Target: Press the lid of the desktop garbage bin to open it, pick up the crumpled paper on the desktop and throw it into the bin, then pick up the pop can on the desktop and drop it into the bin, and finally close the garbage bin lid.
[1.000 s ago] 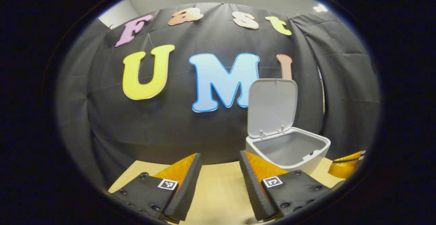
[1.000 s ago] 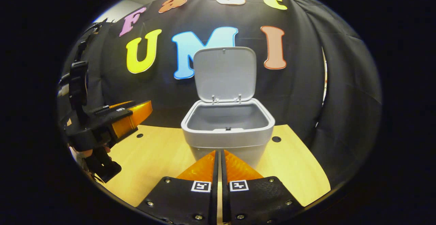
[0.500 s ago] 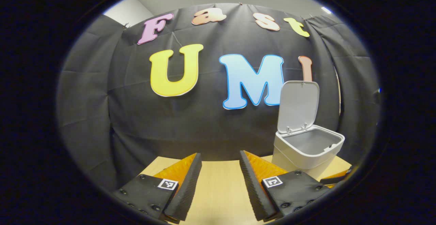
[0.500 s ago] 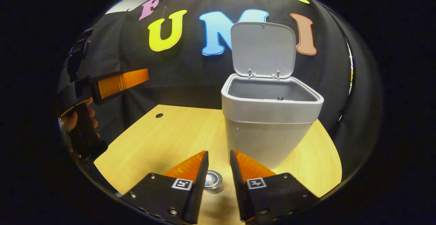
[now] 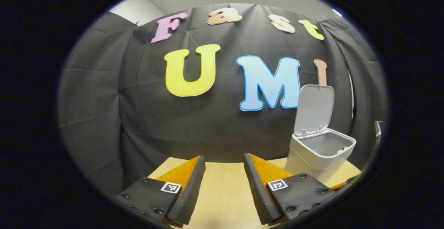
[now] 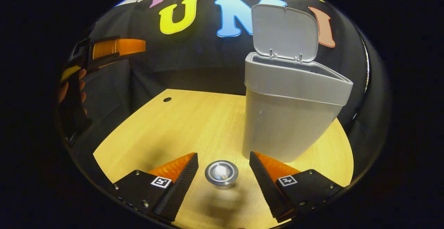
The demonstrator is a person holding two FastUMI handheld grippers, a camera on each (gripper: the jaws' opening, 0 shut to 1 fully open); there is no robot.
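My right gripper [image 6: 223,173], shut a second ago, now spreads wide and drops astride the upright silver aluminium pop can [image 6: 221,174], touching nothing, with the open grey plastic bin [image 6: 288,118] just ahead-right, so I judge the can grab next.

Wood tabletop [image 6: 194,118] w/ small dark hole [image 6: 167,99]; black cloth wall [image 5: 173,125] behind.
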